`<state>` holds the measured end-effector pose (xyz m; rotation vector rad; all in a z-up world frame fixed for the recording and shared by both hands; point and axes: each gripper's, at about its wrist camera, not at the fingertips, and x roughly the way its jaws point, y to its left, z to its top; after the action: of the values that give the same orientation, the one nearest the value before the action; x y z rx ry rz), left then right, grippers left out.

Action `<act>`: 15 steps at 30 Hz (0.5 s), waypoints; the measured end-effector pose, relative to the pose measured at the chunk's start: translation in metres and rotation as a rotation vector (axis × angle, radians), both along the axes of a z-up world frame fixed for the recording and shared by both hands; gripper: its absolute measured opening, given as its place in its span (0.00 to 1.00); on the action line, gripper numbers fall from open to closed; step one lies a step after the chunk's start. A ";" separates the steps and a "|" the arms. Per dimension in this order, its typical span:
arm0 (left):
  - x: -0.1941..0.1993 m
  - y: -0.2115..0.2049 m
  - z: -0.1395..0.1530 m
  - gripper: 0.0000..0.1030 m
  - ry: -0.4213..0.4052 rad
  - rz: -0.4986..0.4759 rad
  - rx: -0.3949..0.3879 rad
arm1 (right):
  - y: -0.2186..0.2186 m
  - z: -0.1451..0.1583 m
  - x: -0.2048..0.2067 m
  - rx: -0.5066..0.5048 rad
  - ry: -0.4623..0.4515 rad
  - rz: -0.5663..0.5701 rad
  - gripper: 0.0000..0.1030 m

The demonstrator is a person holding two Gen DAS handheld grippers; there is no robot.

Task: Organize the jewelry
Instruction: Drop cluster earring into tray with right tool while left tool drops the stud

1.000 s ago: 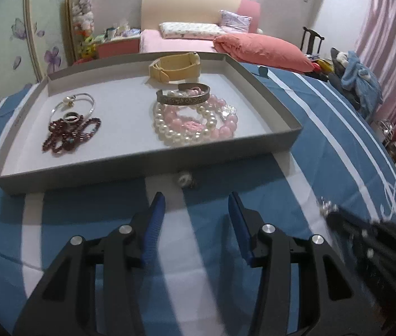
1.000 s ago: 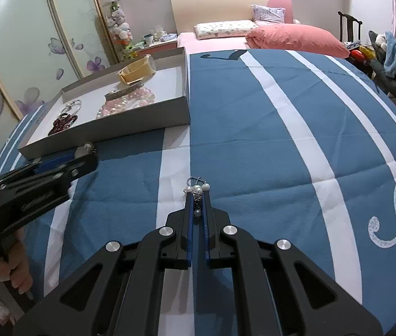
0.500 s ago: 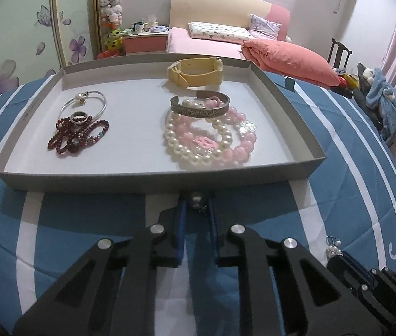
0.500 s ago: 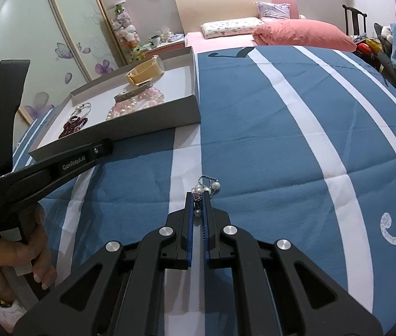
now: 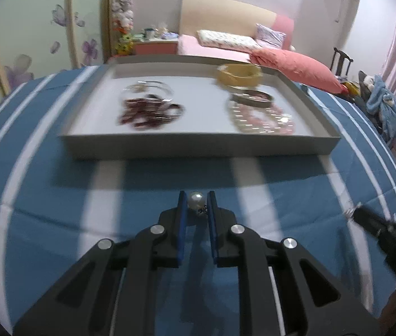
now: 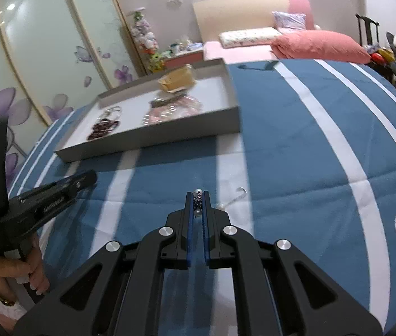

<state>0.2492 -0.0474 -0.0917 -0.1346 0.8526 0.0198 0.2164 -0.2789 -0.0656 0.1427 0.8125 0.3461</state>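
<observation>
My left gripper (image 5: 196, 199) is shut on a small pearl earring (image 5: 196, 199) and holds it above the blue striped bedspread, short of the grey tray (image 5: 198, 147). The tray holds dark red beads (image 5: 147, 112), a silver bangle (image 5: 150, 87), a yellow band (image 5: 239, 75), a metal cuff (image 5: 252, 97) and pink and white pearl strands (image 5: 262, 117). My right gripper (image 6: 197, 197) is shut on a dark beaded pearl piece (image 6: 197, 204). A thin hooked earring (image 6: 235, 197) lies on the bedspread just right of it. The tray shows in the right wrist view (image 6: 153, 142).
The left gripper and hand show at the left of the right wrist view (image 6: 38, 204). The right gripper's tip shows at the right of the left wrist view (image 5: 377, 226). Behind the tray are a pink bed with a pillow (image 5: 293, 67) and wardrobe doors (image 6: 44, 56).
My left gripper closed on the pearl earring beside the tray, then lifted it and drew back from the tray. My right gripper kept its hold and moved nearer the tray.
</observation>
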 end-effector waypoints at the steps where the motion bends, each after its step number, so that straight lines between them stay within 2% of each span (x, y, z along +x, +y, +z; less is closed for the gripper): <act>1: -0.006 0.007 0.001 0.14 -0.009 0.009 -0.002 | 0.003 0.002 -0.002 0.003 -0.008 0.009 0.06; 6: -0.034 0.033 0.015 0.14 -0.074 0.035 0.023 | 0.022 0.010 -0.011 0.015 -0.060 0.047 0.06; 15: -0.060 0.035 0.031 0.15 -0.190 0.026 0.072 | 0.043 0.025 -0.022 0.023 -0.135 0.085 0.06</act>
<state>0.1889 -0.0125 -0.0609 -0.0786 0.6598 0.0613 0.1942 -0.2354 -0.0403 0.1058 0.6824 0.4408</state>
